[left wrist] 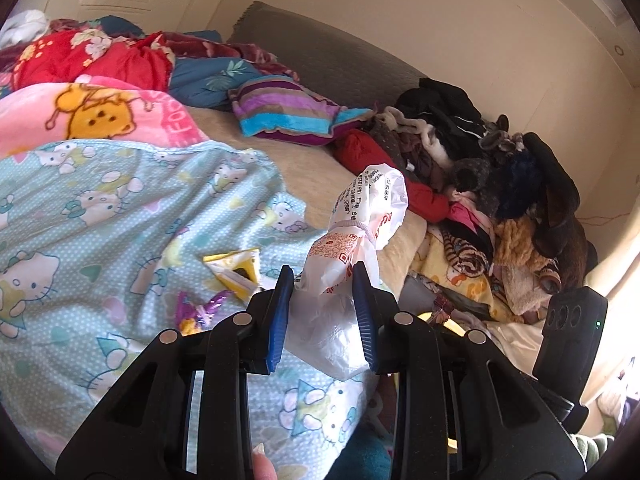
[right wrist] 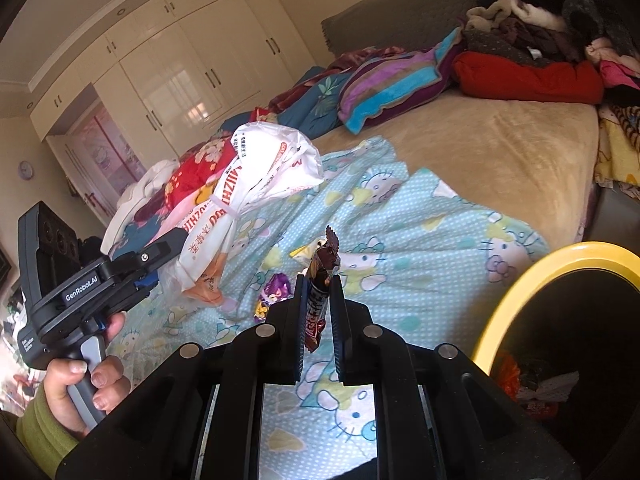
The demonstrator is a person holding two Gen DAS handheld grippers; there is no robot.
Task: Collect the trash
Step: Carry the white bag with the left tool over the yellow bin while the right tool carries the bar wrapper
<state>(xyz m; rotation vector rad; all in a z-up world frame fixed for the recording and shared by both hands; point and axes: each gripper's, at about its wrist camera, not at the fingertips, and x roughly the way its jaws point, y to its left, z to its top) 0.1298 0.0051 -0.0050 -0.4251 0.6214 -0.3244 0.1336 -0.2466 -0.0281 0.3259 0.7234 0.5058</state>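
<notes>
The yellow-rimmed bin (right wrist: 532,280) sits just right of the right gripper (right wrist: 320,280), clamped on an upright brown wrapper (right wrist: 322,264), nearer than the left gripper (left wrist: 322,276) gripping the white bag (left wrist: 352,248).

The left gripper (left wrist: 323,276) pinches a white plastic bag (left wrist: 360,236) between its blue pads, angled downward. The right gripper (right wrist: 319,286) is clamped on a brown wrapper (right wrist: 320,276). A hand (right wrist: 86,384) (green sleeve) grips the left handle.
</notes>
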